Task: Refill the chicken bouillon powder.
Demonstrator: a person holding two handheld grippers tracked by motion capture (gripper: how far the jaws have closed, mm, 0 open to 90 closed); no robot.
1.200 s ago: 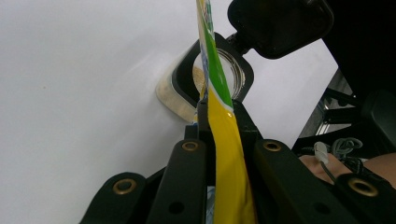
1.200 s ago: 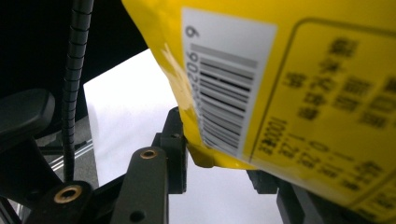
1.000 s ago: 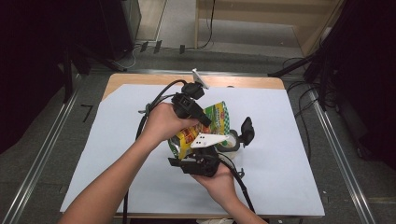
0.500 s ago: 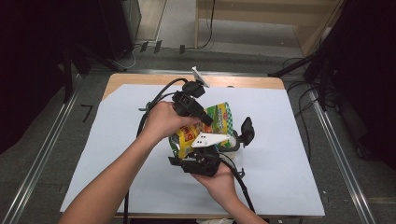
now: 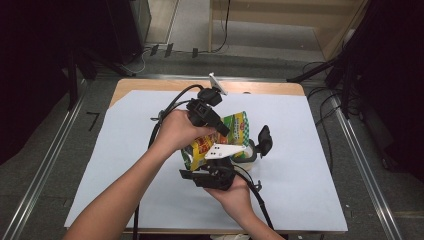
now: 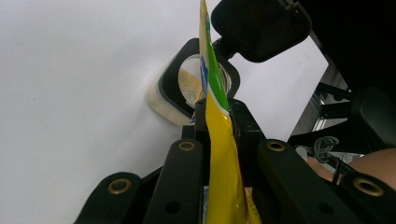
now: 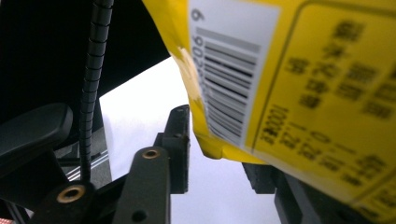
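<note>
Left tool (image 5: 223, 129): clenched on the edge of a yellow-and-green snack pouch (image 5: 225, 137), the foil pinched flat between its pads in the left gripper view, where the pouch (image 6: 219, 140) rises on edge straight out of the jaws. Right tool (image 5: 235, 160): jaws part-way apart and just been opening; the pouch's lower corner, barcode side (image 7: 233, 88), hangs between them, but one pad (image 7: 180, 140) stands clear of the foil and the other is hidden behind it, so no grip is counted here. Pouch: held tilted above a small clear container (image 6: 187, 93) with a black rim, lid (image 5: 264, 139) swung up; the container sits on the white sheet (image 5: 125, 165) covering the tabletop, just under the pouch's far end. Contents: pale crumbly matter already in the container (image 6: 189, 86). Progress, as judged: pouring under way or near done; left are emptying the pouch, setting it aside and closing the lid.
</note>
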